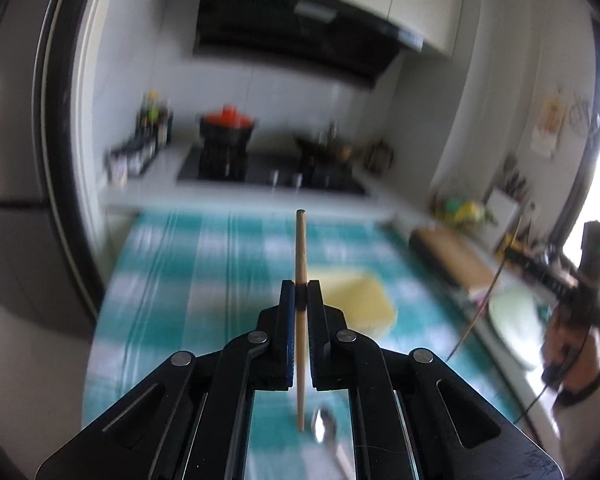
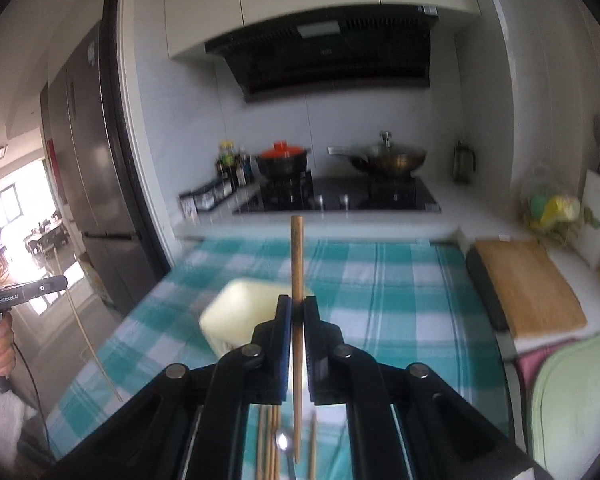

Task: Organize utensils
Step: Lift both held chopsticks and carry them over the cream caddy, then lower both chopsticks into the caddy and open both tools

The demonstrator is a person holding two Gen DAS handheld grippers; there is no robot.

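My left gripper (image 1: 301,286) is shut on a single wooden chopstick (image 1: 300,240), held upright above the teal checked tablecloth (image 1: 172,264). A metal spoon (image 1: 325,430) lies on the cloth below it. My right gripper (image 2: 297,304) is shut on another wooden chopstick (image 2: 297,256), also upright. Below it, several loose chopsticks (image 2: 269,440) and a spoon (image 2: 283,442) lie on the tablecloth (image 2: 380,292). A pale yellow box (image 1: 360,300) (image 2: 240,312) stands on the cloth ahead of both grippers. In the right wrist view the left gripper's chopstick (image 2: 94,352) shows as a thin line at the left.
A stove (image 2: 336,198) with a red-lidded pot (image 2: 282,158) and a wok (image 2: 388,158) sits on the counter behind the table. A wooden cutting board (image 2: 528,284) and a light green mat (image 2: 572,400) lie to the right. A fridge (image 2: 92,184) stands at the left.
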